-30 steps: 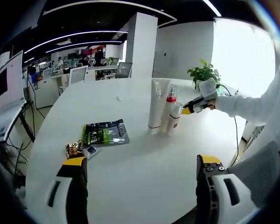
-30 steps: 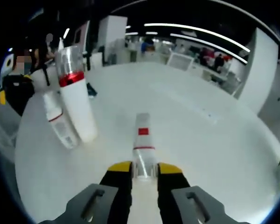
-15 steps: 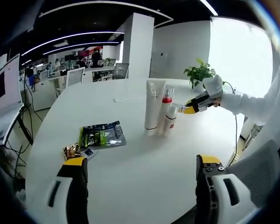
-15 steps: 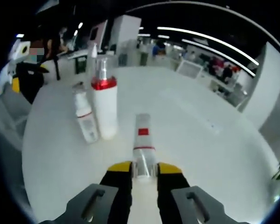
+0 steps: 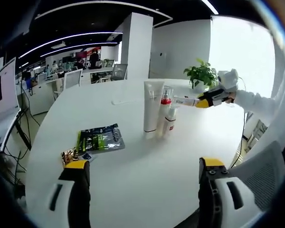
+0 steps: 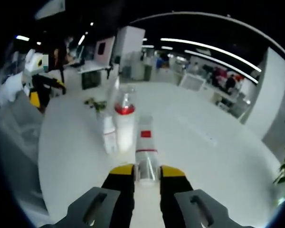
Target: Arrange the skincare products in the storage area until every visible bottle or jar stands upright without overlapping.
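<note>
The table (image 5: 147, 171) carries a tight cluster of three upright products. Largest is the white tube (image 5: 152, 108), then the red-collared pump bottle (image 5: 164, 111), then the small bottle (image 5: 170, 124) just beside it — all standing, no overlap from the left gripper view.

What's changed: 1 s ago the right gripper (image 5: 199, 102) held its small red-label tube (image 5: 184, 100) close against the cluster; now it's drawn well back and higher, w/ the tube horizontal in the air, apart from the bottles. In the right gripper view the bottles (image 6: 118, 126) have shrunk and slid toward centre, matching the pull-back. So that tube is out of the arrangement for now — prob. being re-aimed for an upright placement next to the others, and the task isn't done until it stands.

Tongs: right gripper (image 6: 146, 172) is clamped narrow on the red-label tube (image 6: 145, 142), the tube sticking forward between the jaws. Left gripper (image 5: 142, 178) has jaws spread wide, nothing between them, held low near the table edge.

Containers: pump bottle looks opaque white w/ clear cap; the contents of all four can't be told. No tray or box as storage area — just bare tabletop.

Off to the side: green-black packet (image 5: 99, 138) lying flat, and a small wrapped snack (image 5: 71, 155) near it. A potted plant (image 5: 202, 75) stands at the far edge.
</note>
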The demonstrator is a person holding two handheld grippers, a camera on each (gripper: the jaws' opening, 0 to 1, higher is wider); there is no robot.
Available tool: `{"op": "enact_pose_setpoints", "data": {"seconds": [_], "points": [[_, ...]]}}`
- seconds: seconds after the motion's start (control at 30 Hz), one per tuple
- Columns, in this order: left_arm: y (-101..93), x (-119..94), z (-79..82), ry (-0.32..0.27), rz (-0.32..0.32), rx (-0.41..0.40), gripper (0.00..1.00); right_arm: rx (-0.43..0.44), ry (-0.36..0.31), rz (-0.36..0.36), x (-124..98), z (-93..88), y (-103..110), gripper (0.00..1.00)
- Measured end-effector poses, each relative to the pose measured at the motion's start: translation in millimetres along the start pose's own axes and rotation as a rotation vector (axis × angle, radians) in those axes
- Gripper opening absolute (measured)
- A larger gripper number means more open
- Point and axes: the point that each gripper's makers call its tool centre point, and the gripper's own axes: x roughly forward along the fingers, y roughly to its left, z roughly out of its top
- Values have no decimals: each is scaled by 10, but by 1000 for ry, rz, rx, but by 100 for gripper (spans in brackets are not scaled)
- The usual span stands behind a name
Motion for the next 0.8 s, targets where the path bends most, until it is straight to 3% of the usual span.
{"op": "enact_pose_setpoints", "data": {"seconds": [0.27,0.47,0.8], "points": [[-71,2,50,-16,-26,12,91,24,-77,67,-190,250,292,12],[-117,11,30,-11,-47,17,91,62,-123,122,-205,379,492,12],[-194,17,116,-38,-73,15,90,13,-142,227,-136,533,916,12]]}}
